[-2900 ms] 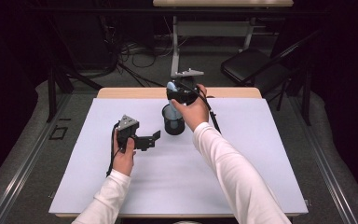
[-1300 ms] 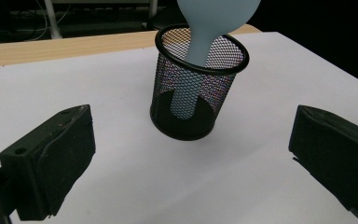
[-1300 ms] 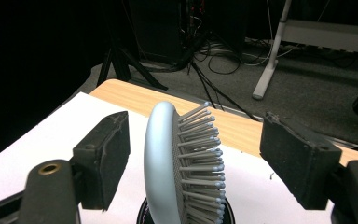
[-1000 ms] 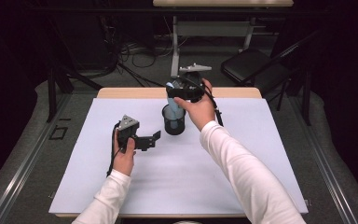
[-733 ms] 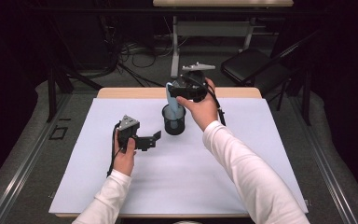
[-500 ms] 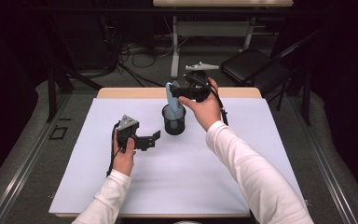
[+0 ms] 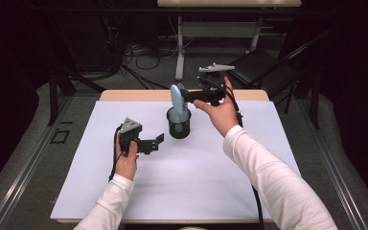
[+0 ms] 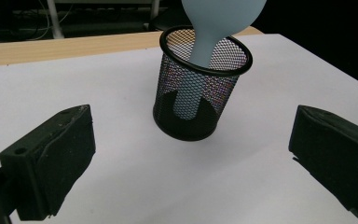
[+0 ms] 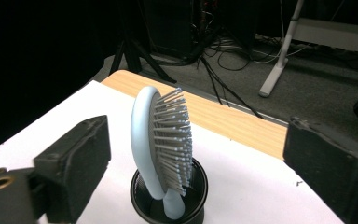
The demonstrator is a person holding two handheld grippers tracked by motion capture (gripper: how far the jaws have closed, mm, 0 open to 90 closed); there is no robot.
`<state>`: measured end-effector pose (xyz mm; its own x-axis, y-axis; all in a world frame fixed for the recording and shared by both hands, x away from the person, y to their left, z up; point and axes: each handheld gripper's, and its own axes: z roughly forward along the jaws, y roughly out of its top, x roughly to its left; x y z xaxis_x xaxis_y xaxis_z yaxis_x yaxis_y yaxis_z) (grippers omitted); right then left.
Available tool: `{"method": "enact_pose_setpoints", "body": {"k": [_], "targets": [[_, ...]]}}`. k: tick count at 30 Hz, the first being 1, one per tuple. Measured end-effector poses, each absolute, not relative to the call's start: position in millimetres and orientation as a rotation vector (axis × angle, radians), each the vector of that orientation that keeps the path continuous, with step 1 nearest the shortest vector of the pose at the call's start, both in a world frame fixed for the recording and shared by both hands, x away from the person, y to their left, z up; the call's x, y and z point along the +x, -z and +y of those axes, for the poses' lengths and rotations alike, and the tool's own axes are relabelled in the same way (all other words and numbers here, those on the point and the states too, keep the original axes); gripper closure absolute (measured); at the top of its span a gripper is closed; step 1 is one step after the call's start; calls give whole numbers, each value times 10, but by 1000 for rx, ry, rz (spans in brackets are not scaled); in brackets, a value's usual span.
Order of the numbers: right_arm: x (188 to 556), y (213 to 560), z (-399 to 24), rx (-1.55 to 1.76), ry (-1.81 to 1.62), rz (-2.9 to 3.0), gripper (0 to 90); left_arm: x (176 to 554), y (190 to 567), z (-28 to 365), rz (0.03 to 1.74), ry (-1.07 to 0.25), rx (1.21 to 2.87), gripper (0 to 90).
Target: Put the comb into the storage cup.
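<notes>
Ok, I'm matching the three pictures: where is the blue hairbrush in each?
High view: hairbrush stands handle-down, centre top.
Left gripper view: hairbrush at top centre, head cut off by the edge.
Right gripper view: hairbrush at centre, bristles facing right.
Shared landmark: the black mesh cup holding it.

Wooden table (image 7: 124, 95), white sheet (image 7: 182, 187) covering most of top; black mesh cup (image 7: 178, 123) standing on sheet.

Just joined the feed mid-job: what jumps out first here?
A pale blue hairbrush stands handle-down in a black mesh cup at the middle of the white table, its head leaning over the rim. The right hand-held gripper, jaws just opened, sits beside the brush head; the left hand-held gripper waits open nearby.
</notes>
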<state>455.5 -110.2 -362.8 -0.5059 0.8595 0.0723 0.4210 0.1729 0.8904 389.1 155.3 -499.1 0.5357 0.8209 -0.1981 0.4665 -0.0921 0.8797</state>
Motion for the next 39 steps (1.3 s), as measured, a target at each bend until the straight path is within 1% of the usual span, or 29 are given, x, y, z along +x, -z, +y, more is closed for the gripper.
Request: {"method": "enact_pose_setpoints", "body": {"k": [2, 17, 39], "targets": [[4538, 3622, -1124, 1197, -1291, 2006, 0, 3894, 4989, 1565, 1085, -427, 1731, 5], [4327, 3547, -1184, 1136, -1311, 2072, 0, 3926, 4941, 1686, 1106, -406, 1703, 6], [4292, 3546, -1159, 1113, -1302, 2105, 0, 3911, 4807, 1835, 1107, -400, 1689, 8]]}}
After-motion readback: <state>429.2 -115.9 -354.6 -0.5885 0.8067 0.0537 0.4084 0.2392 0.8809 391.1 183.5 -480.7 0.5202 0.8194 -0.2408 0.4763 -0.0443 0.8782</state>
